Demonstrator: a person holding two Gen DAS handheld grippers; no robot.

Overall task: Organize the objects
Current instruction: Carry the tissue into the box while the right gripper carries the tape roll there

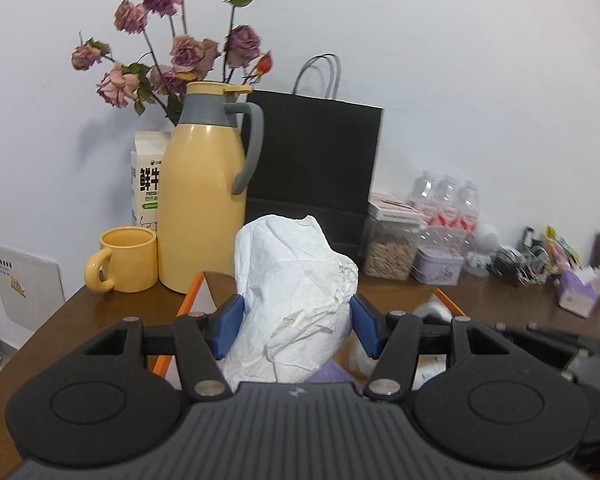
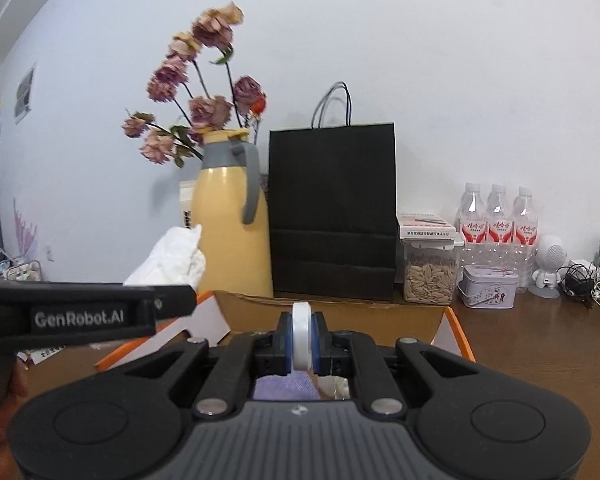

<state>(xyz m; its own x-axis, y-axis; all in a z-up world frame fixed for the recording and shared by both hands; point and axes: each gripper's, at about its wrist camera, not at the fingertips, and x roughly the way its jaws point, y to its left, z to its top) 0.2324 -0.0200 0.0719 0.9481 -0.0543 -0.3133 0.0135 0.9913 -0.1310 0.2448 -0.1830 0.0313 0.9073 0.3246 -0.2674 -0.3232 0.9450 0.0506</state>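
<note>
Left tool point(image 1: 296, 324) grips crumpled white tissue point(image 1: 296, 292); right tool point(image 2: 302, 342) pinches a thin white disc point(image 2: 302, 336), above a cluttered wooden bench point(image 2: 540, 344) against a white wall point(image 2: 460, 80)

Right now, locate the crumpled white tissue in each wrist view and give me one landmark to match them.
Left wrist view: the crumpled white tissue fills the centre, between the blue pads of the left gripper.
Right wrist view: the tissue is at mid-left, above the left gripper's black body, in front of the yellow jug.
Shared landmark: the black paper bag against the wall.
</note>
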